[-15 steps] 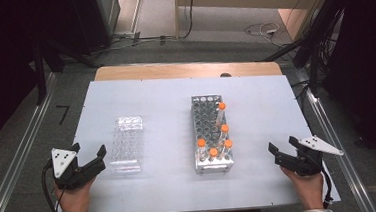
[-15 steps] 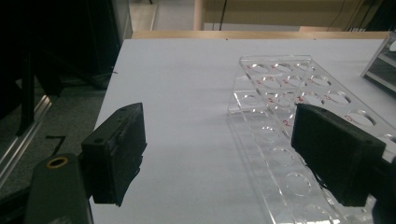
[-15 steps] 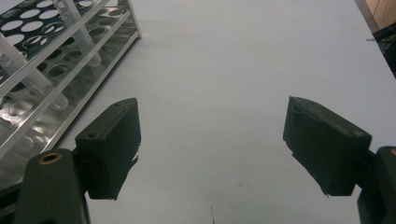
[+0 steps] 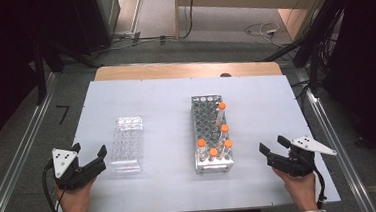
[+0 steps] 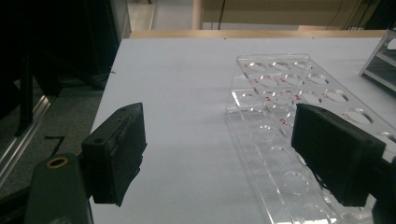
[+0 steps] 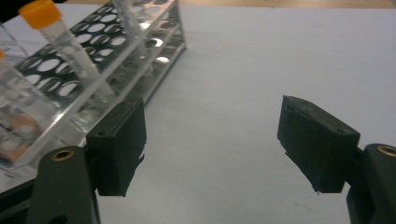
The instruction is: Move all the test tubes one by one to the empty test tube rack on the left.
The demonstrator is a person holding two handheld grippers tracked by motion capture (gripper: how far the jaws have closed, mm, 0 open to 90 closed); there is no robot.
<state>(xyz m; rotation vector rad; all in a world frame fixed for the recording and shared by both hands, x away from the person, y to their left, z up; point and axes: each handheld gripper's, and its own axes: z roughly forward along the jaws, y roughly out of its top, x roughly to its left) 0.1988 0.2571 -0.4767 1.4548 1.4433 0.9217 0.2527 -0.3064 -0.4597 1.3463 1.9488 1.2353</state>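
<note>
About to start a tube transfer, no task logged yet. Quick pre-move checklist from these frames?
1. Left gripper open, nothing between its jaws: ok.
2. Right gripper open, nothing between its jaws: ok.
3. Clear rack flat on the table, wells free: ok.
4. Metal rack upright, five orange-capped tubes seated at its near and right side: ok.
5. Tubes standing straight: not ok, some lean in their holes.
6. Tube contents and cap tightness: cannot tell.

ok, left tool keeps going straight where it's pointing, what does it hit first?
Probably the clear rack. The left tool is open, and its right-hand jaw already overlaps the rack's near end in the left gripper view; the other jaw faces bare table. Depth is unclear.
</note>
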